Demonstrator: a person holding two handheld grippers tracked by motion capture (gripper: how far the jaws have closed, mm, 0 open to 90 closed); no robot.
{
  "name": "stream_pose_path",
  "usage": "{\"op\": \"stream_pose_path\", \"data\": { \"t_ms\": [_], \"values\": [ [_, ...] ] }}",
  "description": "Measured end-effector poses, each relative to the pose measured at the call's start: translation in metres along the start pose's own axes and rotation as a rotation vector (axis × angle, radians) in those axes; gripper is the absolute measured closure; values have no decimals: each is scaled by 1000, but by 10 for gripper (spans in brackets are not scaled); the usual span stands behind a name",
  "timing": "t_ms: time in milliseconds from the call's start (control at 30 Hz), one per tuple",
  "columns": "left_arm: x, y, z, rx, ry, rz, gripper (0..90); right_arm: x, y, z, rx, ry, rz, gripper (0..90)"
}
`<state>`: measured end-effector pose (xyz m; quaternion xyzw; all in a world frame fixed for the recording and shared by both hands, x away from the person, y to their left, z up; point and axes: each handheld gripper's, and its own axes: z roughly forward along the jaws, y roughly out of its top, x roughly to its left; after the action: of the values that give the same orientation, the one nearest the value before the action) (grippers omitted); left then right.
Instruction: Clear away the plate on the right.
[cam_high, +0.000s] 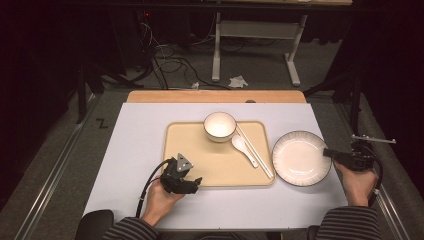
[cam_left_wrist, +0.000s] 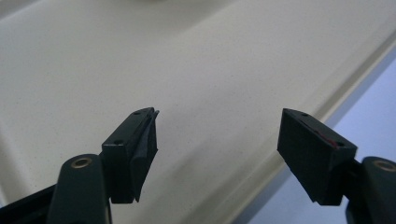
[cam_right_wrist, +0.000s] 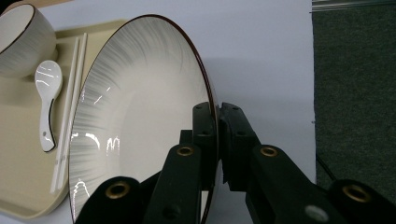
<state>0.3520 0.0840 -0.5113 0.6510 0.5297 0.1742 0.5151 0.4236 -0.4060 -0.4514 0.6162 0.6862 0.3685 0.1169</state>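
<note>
A white plate (cam_high: 300, 157) with a dark rim sits just right of the beige tray (cam_high: 220, 170), and my right gripper (cam_high: 332, 154) is shut on its right rim. In the right gripper view the jaws pinch the plate (cam_right_wrist: 140, 116) edge at the gripper (cam_right_wrist: 218, 109). On the tray stand a white bowl (cam_high: 219, 125), a white spoon (cam_high: 243, 147) and white chopsticks (cam_high: 255, 150). My left gripper (cam_high: 192, 182) hovers at the tray's front left corner. Its jaws stand open over the bare tray (cam_left_wrist: 187, 60), with nothing between them at the gripper (cam_left_wrist: 217, 126).
A white mat (cam_high: 135, 145) covers the table, with a wooden strip (cam_high: 215, 96) along its far edge. Grey carpet and metal rails (cam_high: 55, 165) flank the table. Beyond it stand a white desk frame (cam_high: 216, 50) and loose cables (cam_high: 165, 62) on the floor.
</note>
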Motion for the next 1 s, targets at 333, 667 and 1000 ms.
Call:
{"op": "stream_pose_path", "data": {
  "t_ms": [333,667,1000],
  "values": [
    [0,3,0,-17,-4,-39,296,3,1,-5,-10,3,-15,872],
    [0,4,0,-27,-8,-45,294,6,3,-10,-30,19,-36,873],
    [1,6,-1,-49,-23,-72,306,13,6,-17,-63,84,-40,871]
  ]
}}
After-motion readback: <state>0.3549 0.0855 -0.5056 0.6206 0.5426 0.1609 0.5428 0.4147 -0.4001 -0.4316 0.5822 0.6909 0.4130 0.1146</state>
